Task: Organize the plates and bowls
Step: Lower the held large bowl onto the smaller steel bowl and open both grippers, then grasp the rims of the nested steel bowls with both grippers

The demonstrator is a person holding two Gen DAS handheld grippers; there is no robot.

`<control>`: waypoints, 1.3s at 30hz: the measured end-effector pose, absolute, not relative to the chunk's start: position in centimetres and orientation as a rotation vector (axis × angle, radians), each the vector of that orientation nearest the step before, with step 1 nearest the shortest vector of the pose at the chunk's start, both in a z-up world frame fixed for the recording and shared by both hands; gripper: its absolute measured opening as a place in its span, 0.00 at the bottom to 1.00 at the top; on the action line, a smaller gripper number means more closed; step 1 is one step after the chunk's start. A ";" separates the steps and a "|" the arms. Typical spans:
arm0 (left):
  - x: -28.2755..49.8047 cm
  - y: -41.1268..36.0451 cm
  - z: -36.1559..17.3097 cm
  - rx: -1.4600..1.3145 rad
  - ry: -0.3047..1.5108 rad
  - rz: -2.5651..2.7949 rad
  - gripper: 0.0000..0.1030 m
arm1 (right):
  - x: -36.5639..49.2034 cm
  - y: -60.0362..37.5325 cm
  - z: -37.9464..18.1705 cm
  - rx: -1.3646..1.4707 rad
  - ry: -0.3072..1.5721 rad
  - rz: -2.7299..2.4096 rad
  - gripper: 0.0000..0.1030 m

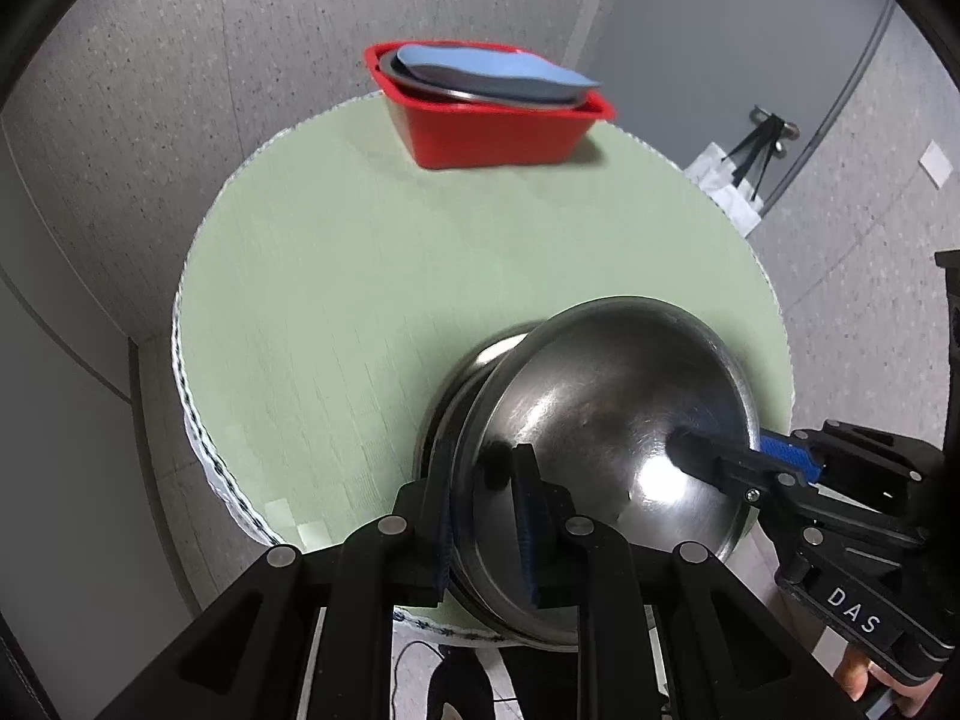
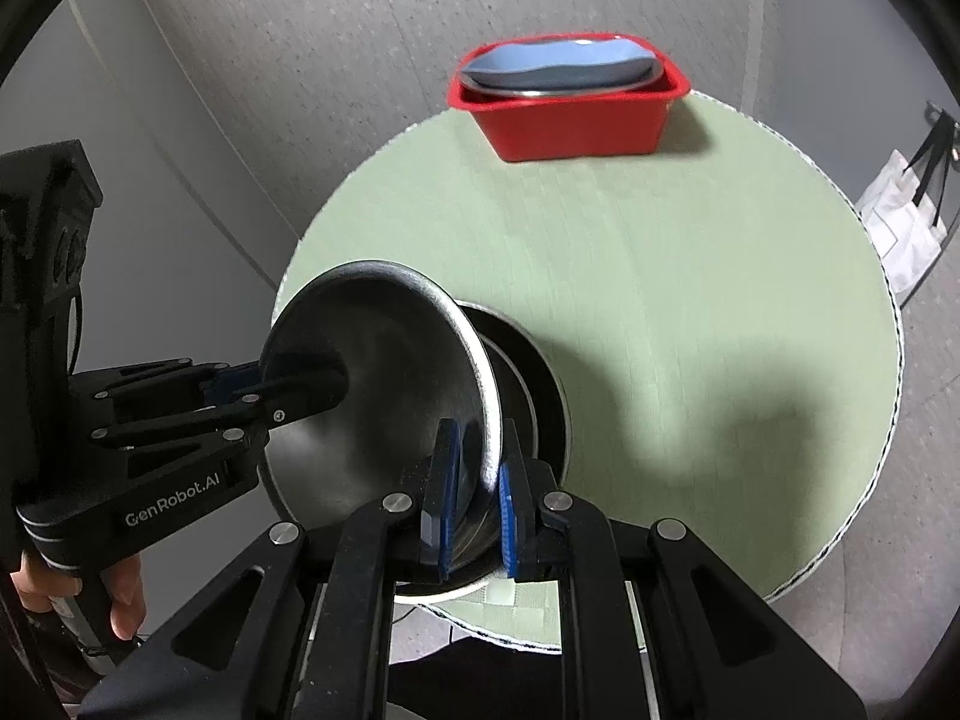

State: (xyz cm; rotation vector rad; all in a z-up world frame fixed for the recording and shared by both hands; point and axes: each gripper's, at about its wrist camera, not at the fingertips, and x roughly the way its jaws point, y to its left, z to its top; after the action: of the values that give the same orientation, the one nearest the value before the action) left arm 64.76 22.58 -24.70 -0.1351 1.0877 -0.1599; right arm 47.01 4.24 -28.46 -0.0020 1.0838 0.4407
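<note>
A steel bowl [image 1: 612,420] is tilted up on its edge near the front of the round green table [image 1: 360,276], above a second steel bowl [image 2: 528,384] lying under it. My left gripper [image 1: 480,516] is shut on the tilted bowl's rim; it also shows in the right wrist view [image 2: 288,387]. My right gripper [image 2: 474,510] is shut on the opposite rim of the same bowl [image 2: 384,372]; it also shows in the left wrist view [image 1: 738,462]. At the table's far edge a red bin [image 1: 492,120] holds a steel dish with a blue plate [image 1: 492,72] on top.
The table [image 2: 690,312] stands on a speckled grey floor, its edges close on every side. A white bag with black handles [image 2: 906,222] lies on the floor to the right. A grey wall and a door are behind.
</note>
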 end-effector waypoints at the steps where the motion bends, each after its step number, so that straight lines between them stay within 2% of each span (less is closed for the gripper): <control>1: 64.9 22.5 -24.9 -0.134 1.090 -0.160 0.14 | 46.9 4.3 -28.7 -0.010 1.087 0.433 0.11; 7: 65.6 22.0 -25.6 -0.139 1.088 -0.163 0.17 | 47.1 4.4 -29.8 -0.020 1.106 0.412 0.14; 10: 65.6 21.9 -25.9 -0.149 1.083 -0.167 0.21 | 47.2 4.3 -29.7 -0.015 1.103 0.412 0.14; 13: 65.2 21.9 -25.8 -0.167 1.073 -0.183 0.29 | 47.1 4.1 -29.7 -0.006 1.105 0.417 0.17; 16: 64.8 21.8 -25.5 -0.174 1.046 -0.182 0.38 | 46.9 4.0 -29.4 -0.002 1.095 0.417 0.26; 17: 64.6 21.8 -25.4 -0.172 1.038 -0.186 0.39 | 46.8 4.1 -29.3 -0.007 1.089 0.412 0.36; 18: 64.5 21.8 -25.5 -0.170 1.033 -0.183 0.39 | 46.8 4.1 -29.2 -0.011 1.083 0.408 0.38; 23: 63.8 22.1 -25.6 -0.191 1.008 -0.187 0.45 | 46.5 3.6 -28.9 0.009 1.071 0.410 0.39; 25: 63.4 22.4 -25.3 -0.208 0.985 -0.191 0.50 | 46.2 3.3 -28.5 0.016 1.055 0.400 0.41; 27: 62.9 22.8 -24.9 -0.203 0.947 -0.149 0.69 | 46.1 2.8 -28.0 0.031 1.029 0.390 0.48; 28: 62.7 23.0 -24.7 -0.202 0.928 -0.131 0.71 | 45.9 2.4 -27.6 0.040 1.010 0.375 0.52; 29: 62.5 23.4 -24.5 -0.210 0.905 -0.117 0.72 | 45.9 2.2 -27.5 0.047 0.998 0.366 0.59; 30: 62.3 23.6 -24.5 -0.215 0.899 -0.113 0.73 | 45.9 1.9 -27.3 0.055 0.985 0.356 0.61; 39: 62.2 24.5 -27.5 -0.219 0.919 -0.025 0.75 | 46.5 1.2 -29.2 0.134 1.030 0.341 0.61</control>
State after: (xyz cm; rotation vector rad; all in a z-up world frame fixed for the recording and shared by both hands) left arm 62.15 24.53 -27.47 -0.2186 0.9195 -0.0249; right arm 46.51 1.21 -29.19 0.1336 1.0298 0.3407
